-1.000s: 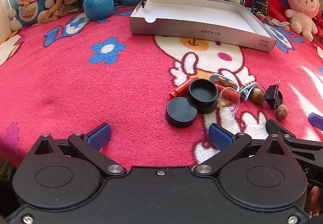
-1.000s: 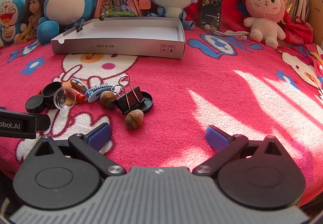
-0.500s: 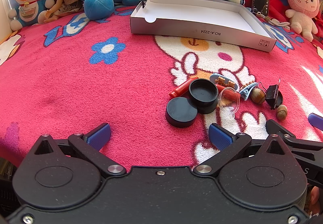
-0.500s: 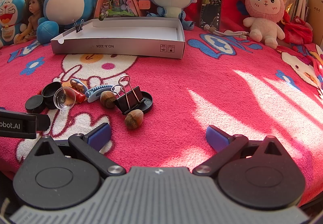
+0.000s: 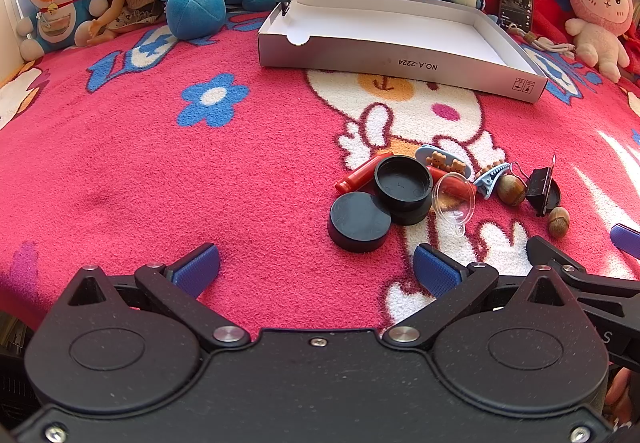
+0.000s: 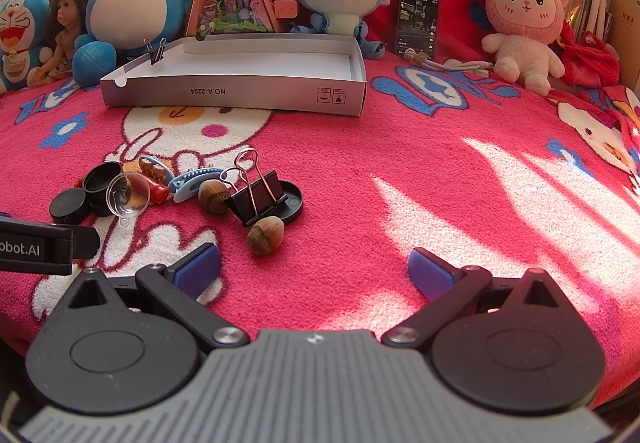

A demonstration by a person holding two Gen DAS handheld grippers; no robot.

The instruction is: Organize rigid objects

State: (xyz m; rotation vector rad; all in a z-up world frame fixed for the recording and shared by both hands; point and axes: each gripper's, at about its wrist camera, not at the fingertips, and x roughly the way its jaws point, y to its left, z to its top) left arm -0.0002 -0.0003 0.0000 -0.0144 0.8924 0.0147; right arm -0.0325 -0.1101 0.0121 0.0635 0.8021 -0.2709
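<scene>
Nothing had shifted since the frames a second before: both grippers sat where they were, and the clutter lay untouched.

The small rigid objects lay heaped on the pink fleece cartoon-print blanket (image 6: 400, 179), near the grippers. Noted in the pile: a flat black round plastic lid (image 5: 359, 216) touching an upturned black plastic cap (image 5: 403, 184), a red plastic tube (image 5: 362, 173) behind them, a clear plastic dome cup (image 5: 454, 200) lying on its side, a pale blue hair clip (image 6: 194, 179), a black metal binder clip with wire handles (image 6: 258, 195) resting on another shallow black lid, and two brown hazelnuts, one just beside the clip (image 6: 213, 196) and one nearer the right gripper (image 6: 265, 235).

Beyond, well apart from the pile, stood the shallow white cardboard box (image 6: 240, 93). It was empty inside (a second small binder clip was pinched on its left rim). Plush toys lined the back.

Left gripper (image 5: 316, 269): fingers spread apart, holding nothing, hovering short of the pile. Right gripper (image 6: 314, 269): likewise apart and empty, nearest hazelnut just ahead of its left finger.

Judgement: task barely begun; every loose item remained to be moved, presumably into the box.
</scene>
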